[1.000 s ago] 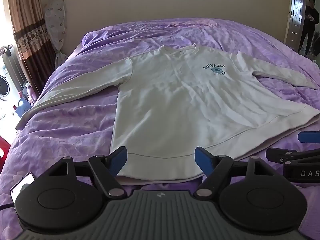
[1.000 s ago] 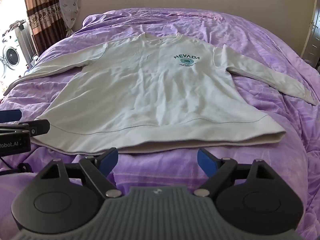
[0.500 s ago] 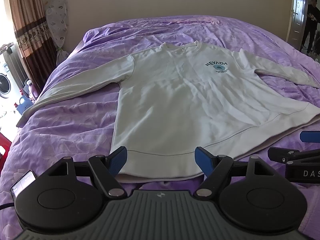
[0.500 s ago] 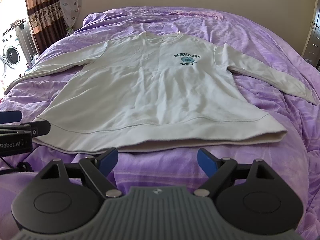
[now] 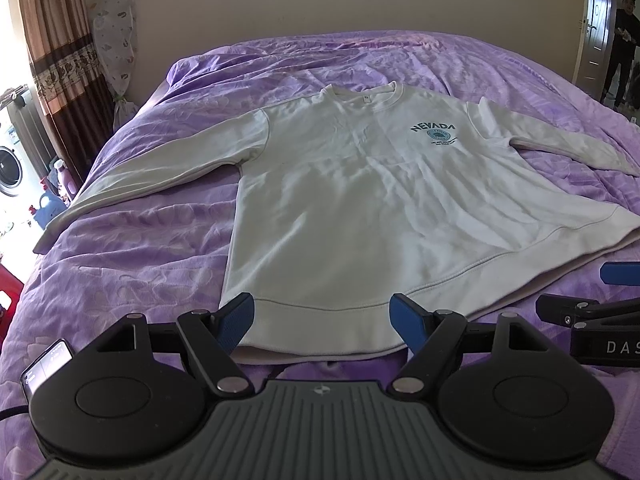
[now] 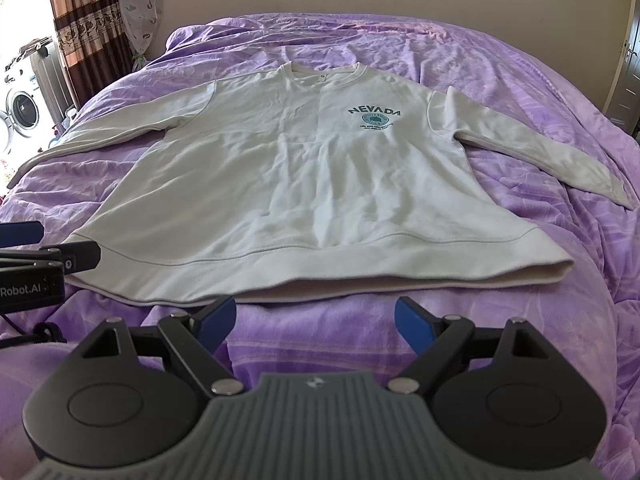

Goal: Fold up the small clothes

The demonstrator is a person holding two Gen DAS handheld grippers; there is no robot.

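Sweatshirt (image 5: 360,208) is laid flat on the purple bedspread (image 5: 132,256), near hem between the wide-open, empty left gripper (image 5: 322,320). Right view: right gripper (image 6: 314,316) is held spread, empty, short of the hem; both corners should be pinched evenly.

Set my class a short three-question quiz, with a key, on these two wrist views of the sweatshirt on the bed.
1. True or false: the sweatshirt lies folded in half on the purple bedspread.
2. Which word is printed on its chest?
3. Multiple choice: the left gripper and the right gripper are A) both open, B) both shut, C) one of each.

Key: 1 false, it lies flat with both sleeves spread out; 2 NEVADA; 3 A, and neither holds anything.
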